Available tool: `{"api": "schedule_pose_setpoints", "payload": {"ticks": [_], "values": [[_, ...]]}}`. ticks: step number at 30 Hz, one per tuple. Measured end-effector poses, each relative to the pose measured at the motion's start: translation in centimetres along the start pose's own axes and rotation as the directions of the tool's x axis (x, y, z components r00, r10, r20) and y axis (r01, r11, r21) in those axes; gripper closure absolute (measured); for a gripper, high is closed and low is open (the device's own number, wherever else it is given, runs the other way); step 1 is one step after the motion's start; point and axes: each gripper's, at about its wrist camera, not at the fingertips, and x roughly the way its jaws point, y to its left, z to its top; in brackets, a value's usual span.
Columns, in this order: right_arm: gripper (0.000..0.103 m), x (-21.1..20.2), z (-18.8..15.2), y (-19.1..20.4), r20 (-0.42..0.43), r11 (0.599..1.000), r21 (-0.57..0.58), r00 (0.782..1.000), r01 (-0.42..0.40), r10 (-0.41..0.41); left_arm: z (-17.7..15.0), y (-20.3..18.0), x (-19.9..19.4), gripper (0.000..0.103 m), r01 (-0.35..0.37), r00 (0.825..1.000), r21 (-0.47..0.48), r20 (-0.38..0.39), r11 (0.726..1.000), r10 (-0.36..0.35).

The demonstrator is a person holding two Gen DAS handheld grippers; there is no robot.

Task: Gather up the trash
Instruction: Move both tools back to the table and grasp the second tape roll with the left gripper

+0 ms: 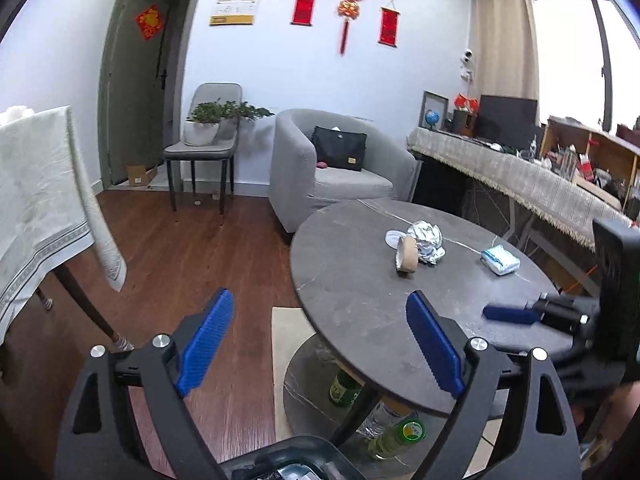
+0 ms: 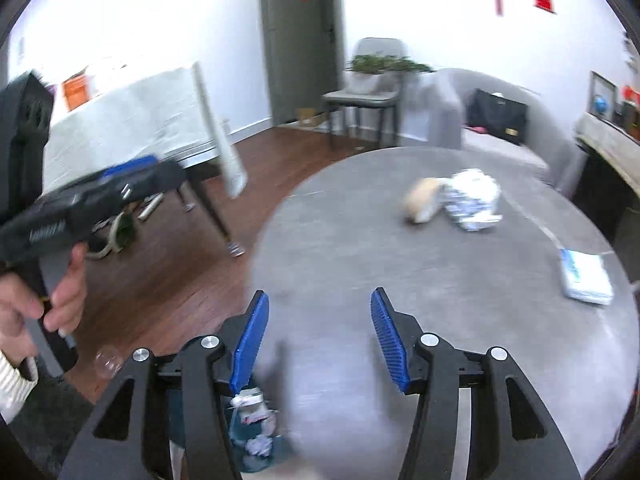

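Both empty: left gripper (image 1: 320, 340) spread wide at the near table (image 1: 352, 300) edge, right gripper (image 2: 318, 338) parted above the tabletop. Trash lay ahead near the centre: tape roll (image 1: 407, 255) touching crumpled foil (image 1: 427, 242), tissue pack (image 1: 500, 260) apart to the right. Best taken one piece at a time, closing squarely on the roll, then carried back to the bin (image 2: 256, 432) by the near edge, already holding scraps. Round grey top; wood floor, grey armchair (image 1: 332, 168), red hangings beyond
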Motion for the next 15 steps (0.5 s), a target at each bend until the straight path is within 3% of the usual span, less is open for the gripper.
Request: {"api": "schedule_pose_setpoints", "payload": {"ticks": [8,10,15], "values": [[0.038,-0.5,0.9,-6.0,0.043,0.991,0.085,0.993,0.102,-0.106,0.9,-1.8,4.6,0.013,0.034,0.998,0.009,-0.043,0.999,-0.034],[0.032,-0.6,1.2,-7.0,0.052,0.988,0.094,0.99,0.123,-0.128,1.2,-2.3,5.4,0.013,0.044,0.998,0.009,-0.045,0.999,-0.043],[0.026,-0.8,1.3,-10.0,0.057,0.975,0.123,0.979,0.187,-0.195,2.0,-4.7,8.2,0.013,0.085,0.992,0.066,-0.1,0.994,-0.078]]}}
